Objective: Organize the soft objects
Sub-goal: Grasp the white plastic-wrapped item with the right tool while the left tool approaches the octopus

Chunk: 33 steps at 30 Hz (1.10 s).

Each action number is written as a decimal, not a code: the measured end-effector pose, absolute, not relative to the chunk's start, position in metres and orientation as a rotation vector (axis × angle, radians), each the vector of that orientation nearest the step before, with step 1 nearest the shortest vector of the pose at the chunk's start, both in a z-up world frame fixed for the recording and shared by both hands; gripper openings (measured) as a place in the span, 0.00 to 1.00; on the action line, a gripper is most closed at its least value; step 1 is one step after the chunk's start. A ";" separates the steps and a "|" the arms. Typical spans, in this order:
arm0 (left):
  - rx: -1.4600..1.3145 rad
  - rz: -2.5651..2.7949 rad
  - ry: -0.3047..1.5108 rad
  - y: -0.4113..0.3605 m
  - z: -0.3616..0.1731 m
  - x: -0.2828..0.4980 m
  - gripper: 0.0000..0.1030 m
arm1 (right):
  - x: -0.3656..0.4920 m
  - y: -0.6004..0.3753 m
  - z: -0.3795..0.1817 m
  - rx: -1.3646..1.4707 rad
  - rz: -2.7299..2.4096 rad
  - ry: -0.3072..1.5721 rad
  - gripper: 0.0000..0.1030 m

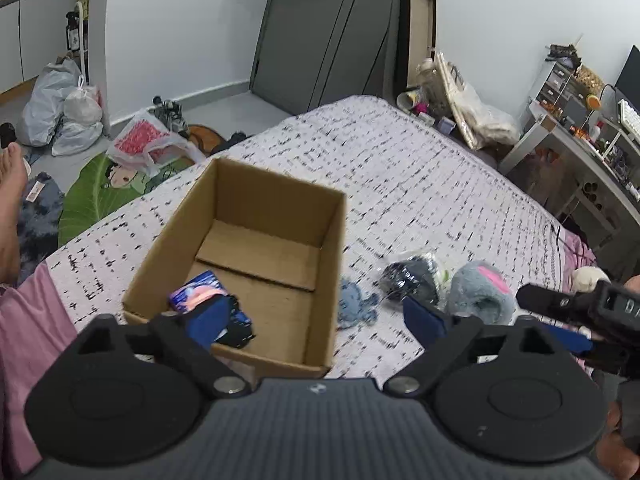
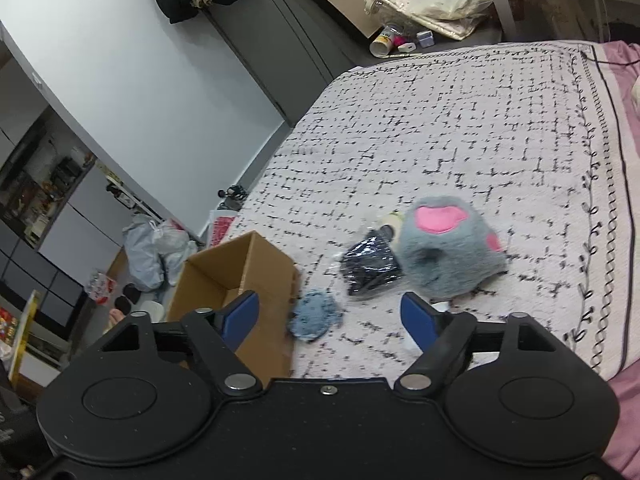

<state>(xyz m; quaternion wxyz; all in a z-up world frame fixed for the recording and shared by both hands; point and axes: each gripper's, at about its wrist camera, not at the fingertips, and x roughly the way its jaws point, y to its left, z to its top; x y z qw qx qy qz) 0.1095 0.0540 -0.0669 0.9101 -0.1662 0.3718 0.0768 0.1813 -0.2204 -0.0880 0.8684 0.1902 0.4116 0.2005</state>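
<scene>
An open cardboard box point(image 1: 336, 240) point(image 2: 224, 276) stands on the bed and holds a small colourful soft packet point(image 1: 198, 292) and a dark item point(image 1: 236, 328). To its right on the bedspread lie a small blue plush point(image 1: 356, 308) point(image 2: 316, 316), a dark bundle in clear plastic point(image 1: 408, 276) point(image 2: 370, 266) and a grey plush paw with pink pads point(image 1: 480, 296) point(image 2: 448, 252). My left gripper point(image 1: 316, 320) is open and empty over the box's near right corner. My right gripper point(image 2: 332, 316) is open and empty just above the blue plush; its body shows at the right of the left wrist view point(image 1: 580, 308).
The patterned bedspread point(image 2: 460, 128) stretches far and right. Bags and clutter point(image 1: 64, 108) lie on the floor at left. A desk with shelves point(image 1: 580, 136) stands at the far right. A pink pillow point(image 1: 24, 340) is at the near left.
</scene>
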 end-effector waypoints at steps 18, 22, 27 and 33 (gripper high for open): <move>-0.261 0.120 0.785 -0.013 -0.083 0.146 0.75 | 0.189 -0.245 -0.154 0.380 0.384 0.869 0.74; -0.241 0.126 0.816 -0.025 -0.100 0.154 0.64 | 0.190 -0.248 -0.160 0.364 0.385 0.866 0.71; -0.218 0.145 0.813 -0.033 -0.116 0.163 0.61 | 0.192 -0.252 -0.164 0.364 0.390 0.879 0.64; -0.173 0.141 0.821 -0.040 -0.131 0.175 0.52 | 0.191 -0.250 -0.168 0.329 0.389 0.880 0.62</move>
